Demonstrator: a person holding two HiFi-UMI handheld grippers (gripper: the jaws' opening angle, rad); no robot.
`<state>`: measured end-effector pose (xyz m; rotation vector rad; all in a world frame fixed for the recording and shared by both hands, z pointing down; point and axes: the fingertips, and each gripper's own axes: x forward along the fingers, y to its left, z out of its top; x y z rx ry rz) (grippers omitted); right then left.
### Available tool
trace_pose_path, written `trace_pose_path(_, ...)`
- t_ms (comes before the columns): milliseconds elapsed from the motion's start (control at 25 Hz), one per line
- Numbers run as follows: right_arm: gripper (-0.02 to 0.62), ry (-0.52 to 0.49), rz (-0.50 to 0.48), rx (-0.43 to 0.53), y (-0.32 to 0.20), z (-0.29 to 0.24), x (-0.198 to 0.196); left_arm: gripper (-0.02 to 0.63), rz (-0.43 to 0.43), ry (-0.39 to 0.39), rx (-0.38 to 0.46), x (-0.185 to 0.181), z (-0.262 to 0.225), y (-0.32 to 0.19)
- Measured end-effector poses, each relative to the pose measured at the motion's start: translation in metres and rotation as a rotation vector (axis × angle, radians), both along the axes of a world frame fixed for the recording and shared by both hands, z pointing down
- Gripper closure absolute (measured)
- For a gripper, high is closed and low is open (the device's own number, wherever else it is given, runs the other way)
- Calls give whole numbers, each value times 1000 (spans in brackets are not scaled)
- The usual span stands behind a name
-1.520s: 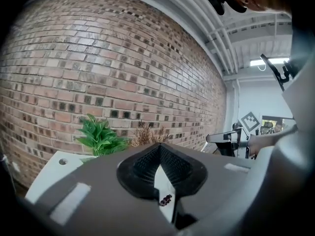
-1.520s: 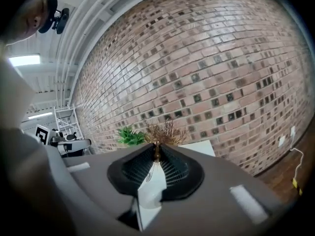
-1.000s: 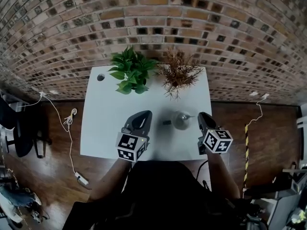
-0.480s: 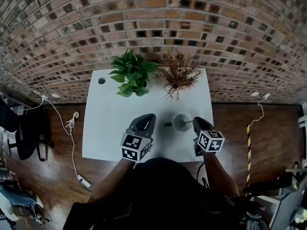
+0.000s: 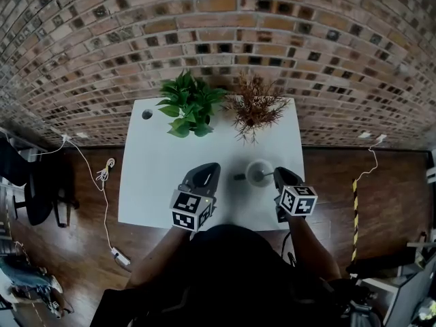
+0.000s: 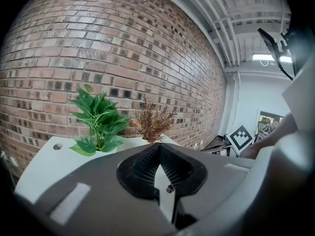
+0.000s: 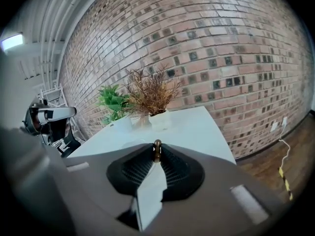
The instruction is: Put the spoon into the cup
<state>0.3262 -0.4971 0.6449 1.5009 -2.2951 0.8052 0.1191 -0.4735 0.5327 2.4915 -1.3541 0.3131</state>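
**A:** Was there any writing to read?

**B:** Only patterns. Black-and-white square markers covered the left cube [image 5: 189,210] and the right cube [image 5: 298,200], blocks rather than letters.

**A:** And the spoon?

**B:** The spoon [image 5: 270,174] looked thin and dark in the head view, with its handle crossing the right rim of the cup [image 5: 256,174]. In the right gripper view its end showed as a small, rounded, brownish knob.

**A:** Where did the cup stand?

**B:** On the white bench [image 5: 146,176], right of the middle and toward the front edge. It looked round and pale. A small dark piece stuck out at its left side, and I couldn't tell what that was.

**A:** What were the right tongs doing?

**B:** The right tongs [image 7: 157,157] pinched the spoon's handle end between their tips, and the jaws were opening.

**A:** The left tongs?

**B:** The left tongs [image 6: 160,146] were closed tip to tip with nothing between them. They were held over the bench near the front edge, left of the cup and apart from it.

**A:** Anything else on the bench?

**B:** 2 potted plants stood along the back edge: a green plant [image 5: 185,105] and, just right of it, a dried brown plant [image 5: 253,107]. Both were against the brick wall [image 5: 218,33]. A round hole [image 5: 147,114] sat by the back left corner.
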Motion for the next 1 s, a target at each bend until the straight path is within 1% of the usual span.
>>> trace_pose_path(120, 527, 11, 1, -5, -1, 0, 1, 612, -9, -6, 3, -2, -1, 2)
trace_pose_path(200, 496, 10, -3, 2, -1, -2, 2, 612, -17, -11, 8, -3, -2, 2)
trace_pose_path(320, 466, 20, -5, 26, 0, -11, 7, 612, -12, -15, -23, -3, -4, 9)
trace_pose_path(480, 453, 25, 14, 93, 3, -42, 20, 612, -25, -6, 27, -5, -15, 9)
trace_pose_path(560, 453, 13, 40, 108, 5, -61, 29, 612, -21, -1, 33, -2, -24, 14)
trace_pose_path(640, 460, -28, 60, 112, 7, -81, 35, 612, -13, 7, 40, 4, -33, 20)
trace_pose_path(720, 490, -61, 40, 152, 10, -105, 37, 612, 4, 9, 63, 13, -42, 28)
trace_pose_path(840, 513, -65, 11, 213, 16, -133, 41, 612, 24, -4, 84, 28, -53, 39)
trace_pose_path(920, 544, -82, 5, 218, 25, -144, 42, 612, 7, -29, 75, 31, -57, 46)
trace_pose_path(1000, 577, -98, -6, 224, 34, -153, 37, 612, -20, -60, 83, 26, -59, 51)
